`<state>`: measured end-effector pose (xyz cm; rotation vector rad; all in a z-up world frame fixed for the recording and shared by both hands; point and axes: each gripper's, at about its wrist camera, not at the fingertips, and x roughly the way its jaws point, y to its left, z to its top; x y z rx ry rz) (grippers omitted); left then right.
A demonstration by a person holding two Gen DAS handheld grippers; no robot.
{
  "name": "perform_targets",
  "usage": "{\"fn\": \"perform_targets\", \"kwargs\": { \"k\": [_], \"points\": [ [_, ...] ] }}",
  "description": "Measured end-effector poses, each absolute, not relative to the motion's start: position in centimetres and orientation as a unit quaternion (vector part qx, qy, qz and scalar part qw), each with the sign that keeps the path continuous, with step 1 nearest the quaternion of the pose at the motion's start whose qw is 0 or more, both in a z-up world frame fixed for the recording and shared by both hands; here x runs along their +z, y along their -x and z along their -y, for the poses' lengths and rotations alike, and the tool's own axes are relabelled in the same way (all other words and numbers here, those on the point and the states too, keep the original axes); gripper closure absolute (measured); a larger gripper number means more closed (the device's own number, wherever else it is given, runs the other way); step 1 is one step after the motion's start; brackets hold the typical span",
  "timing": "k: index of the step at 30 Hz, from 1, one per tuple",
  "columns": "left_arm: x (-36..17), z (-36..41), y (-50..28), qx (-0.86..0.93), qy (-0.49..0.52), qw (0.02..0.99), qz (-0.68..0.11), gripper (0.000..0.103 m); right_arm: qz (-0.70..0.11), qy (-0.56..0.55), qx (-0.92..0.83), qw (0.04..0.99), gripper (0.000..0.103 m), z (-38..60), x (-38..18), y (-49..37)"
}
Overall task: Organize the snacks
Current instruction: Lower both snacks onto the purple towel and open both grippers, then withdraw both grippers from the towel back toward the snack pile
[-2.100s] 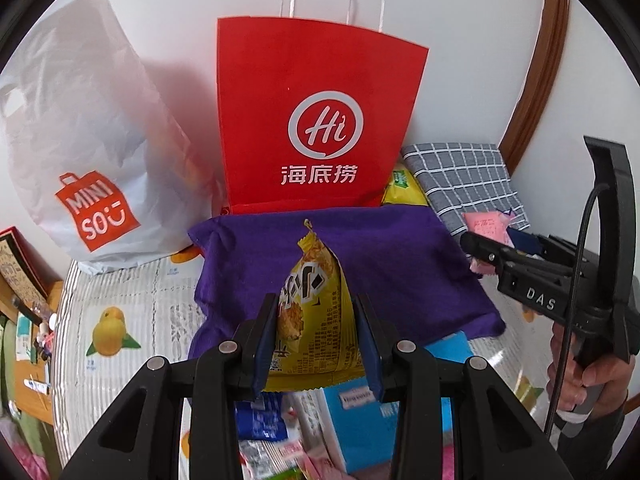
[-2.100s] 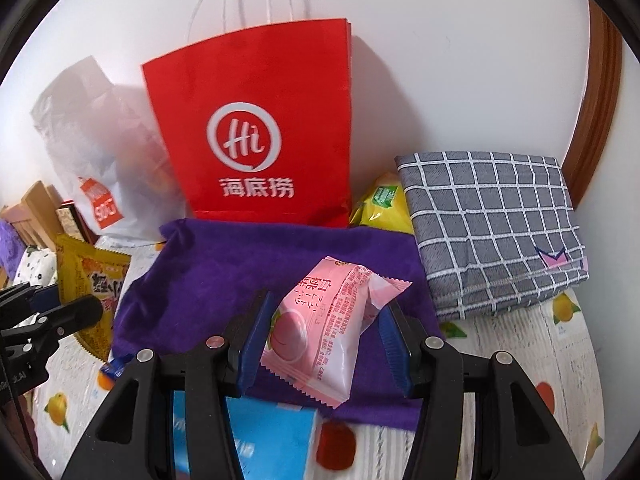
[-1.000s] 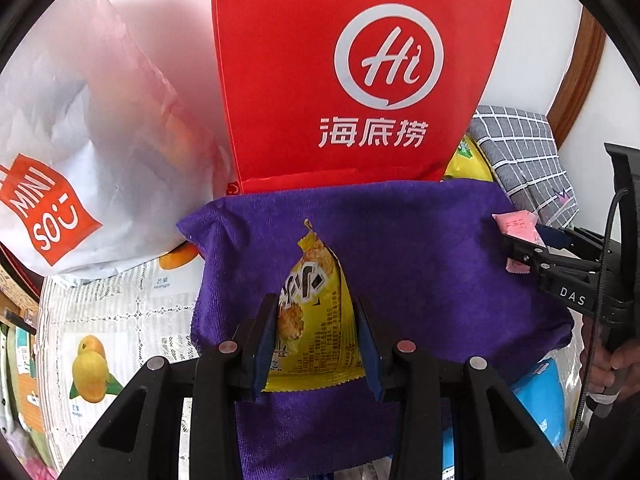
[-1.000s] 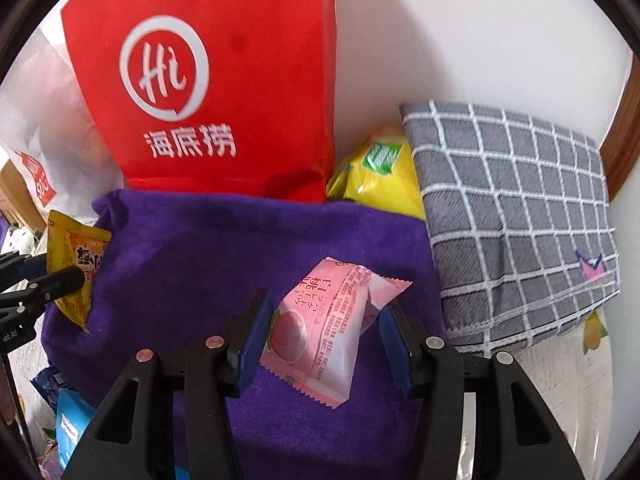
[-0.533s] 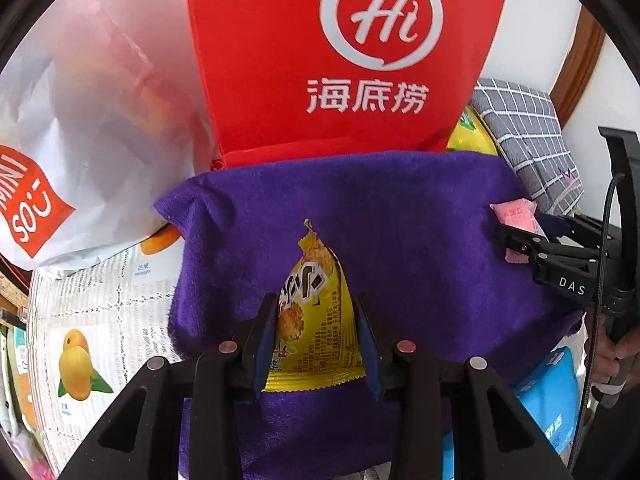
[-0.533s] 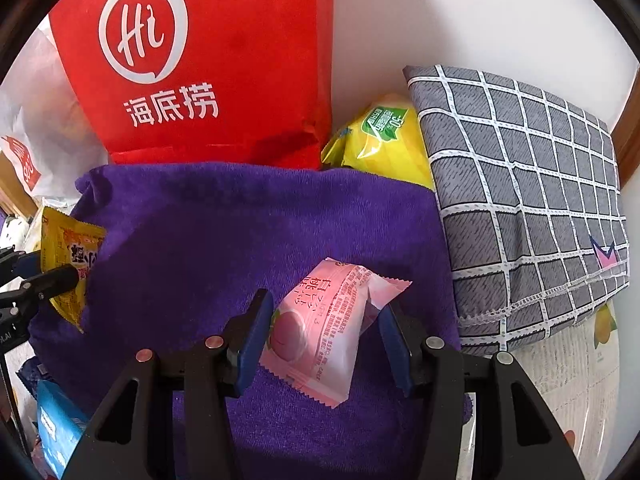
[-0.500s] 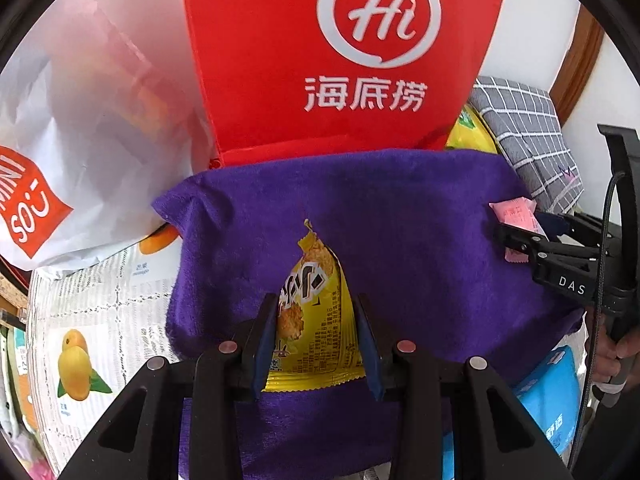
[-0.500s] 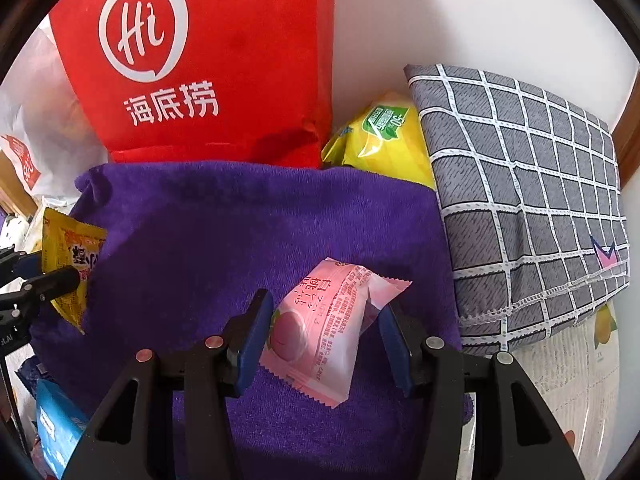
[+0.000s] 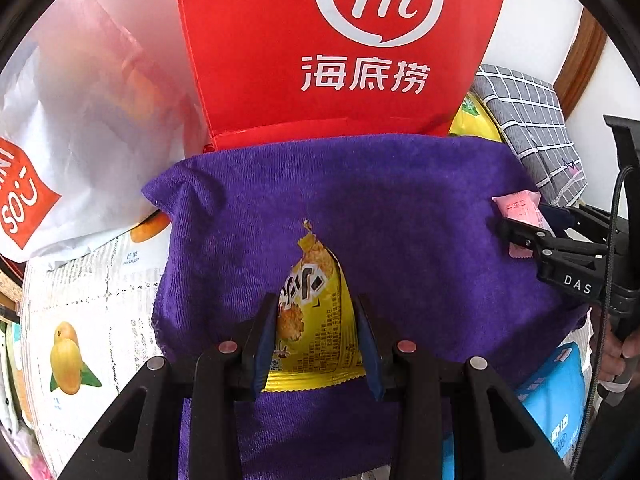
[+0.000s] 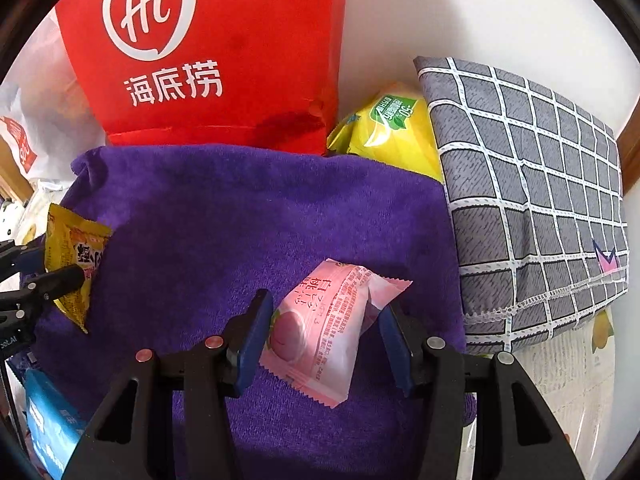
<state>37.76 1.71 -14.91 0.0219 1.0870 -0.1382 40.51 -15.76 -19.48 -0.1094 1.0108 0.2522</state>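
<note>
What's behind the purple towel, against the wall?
A red paper bag stands behind the purple towel, with a yellow pack beside it. The towel edge hides their bases.

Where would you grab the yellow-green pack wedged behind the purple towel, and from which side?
Grip the yellow-green pack at its exposed upper bulge, coming from above. The red bag flanks its left, the grey checked cushion its right, and the purple towel covers its lower edge, so probably only the top is free.

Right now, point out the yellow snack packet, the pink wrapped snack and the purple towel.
yellow snack packet [image 9: 314, 320], left wrist view, printed front.
pink wrapped snack [image 10: 324, 328], right wrist view, wrapper middle.
purple towel [image 10: 224, 216], right wrist view, bare centre.
</note>
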Motion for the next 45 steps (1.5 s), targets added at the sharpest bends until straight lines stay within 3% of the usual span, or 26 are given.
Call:
{"fn": "perform_targets", "kwargs": {
  "k": [5,7,8,9,12,25,28,45],
  "points": [
    [-14.8,-1.7,-37.6,-0.071,-0.006,0.849,-0.524,0.065,-0.477,0.050,0.120,0.869,0.042,16.2,-18.6,-40.7],
    [-14.5,-1.7,-37.6,-0.074,0.001,0.850,-0.522,0.045,-0.475,0.053,0.121,0.870,0.038,16.4,-18.2,-40.7],
    [-14.3,-1.7,-37.5,-0.071,0.003,0.851,-0.520,0.029,-0.473,0.055,0.122,0.871,0.034,16.4,-18.0,-40.7],
    [-13.9,-1.7,-37.2,-0.068,0.004,0.856,-0.512,0.026,-0.470,0.055,0.124,0.872,0.030,16.4,-17.8,-40.7],
    [-12.8,-1.5,-36.4,-0.063,-0.003,0.864,-0.499,0.026,-0.456,0.059,0.127,0.879,0.024,16.9,-16.7,-40.2],
    [-8.3,-2.1,-30.2,-0.034,0.008,0.883,-0.467,0.026,-0.409,0.073,0.100,0.904,0.024,17.1,-10.1,-35.6],
    [-7.2,-2.6,-28.2,-0.021,0.013,0.884,-0.467,0.026,-0.411,0.089,0.082,0.904,0.016,16.7,-8.4,-33.4],
    [-2.7,-2.2,-16.9,-0.048,0.023,0.905,-0.422,0.026,-0.381,0.059,0.085,0.919,0.016,17.8,-5.9,-20.3]
  ]
}}
